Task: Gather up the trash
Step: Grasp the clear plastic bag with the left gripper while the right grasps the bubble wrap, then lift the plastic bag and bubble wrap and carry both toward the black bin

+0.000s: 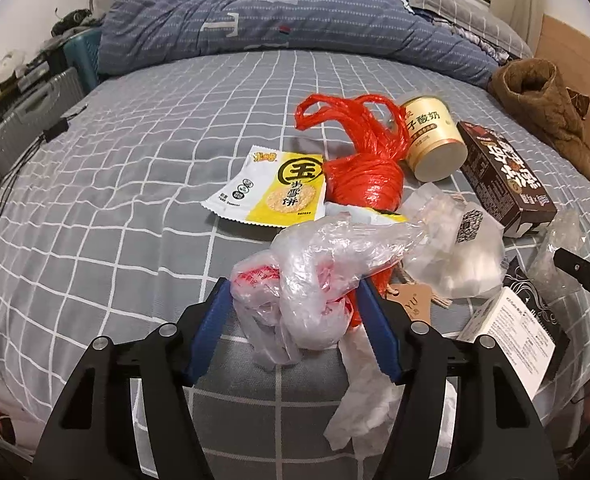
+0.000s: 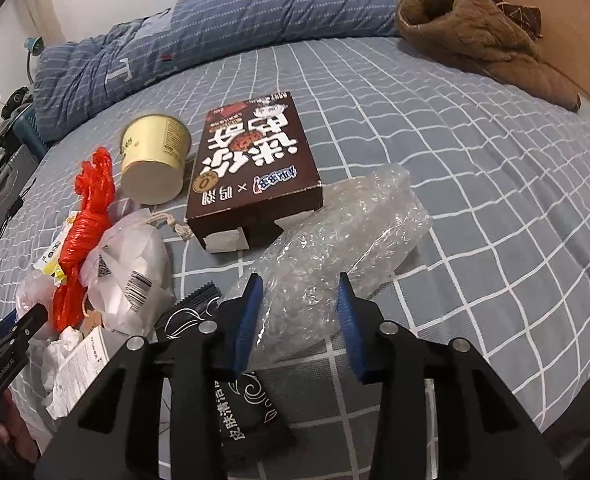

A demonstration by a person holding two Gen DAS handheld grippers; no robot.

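Trash lies in a heap on a grey checked bed. My left gripper (image 1: 295,292) has its blue fingers on both sides of a crumpled clear plastic bag with red print (image 1: 307,280) and is shut on it. My right gripper (image 2: 299,292) is open, its fingers on either side of a clear bubble-wrap bag (image 2: 335,240). Beyond lie a red plastic bag (image 1: 359,160), a yellow snack wrapper (image 1: 279,184), a cream yogurt cup (image 1: 431,136), a dark brown box (image 2: 251,164) and a white pouch with a QR code (image 1: 459,248).
A blue striped duvet (image 1: 295,20) is bunched along the far side of the bed. A brown fleece garment (image 2: 475,28) lies at the far right. A black sachet (image 2: 247,412) and white paper (image 2: 75,372) lie near the bed's front edge.
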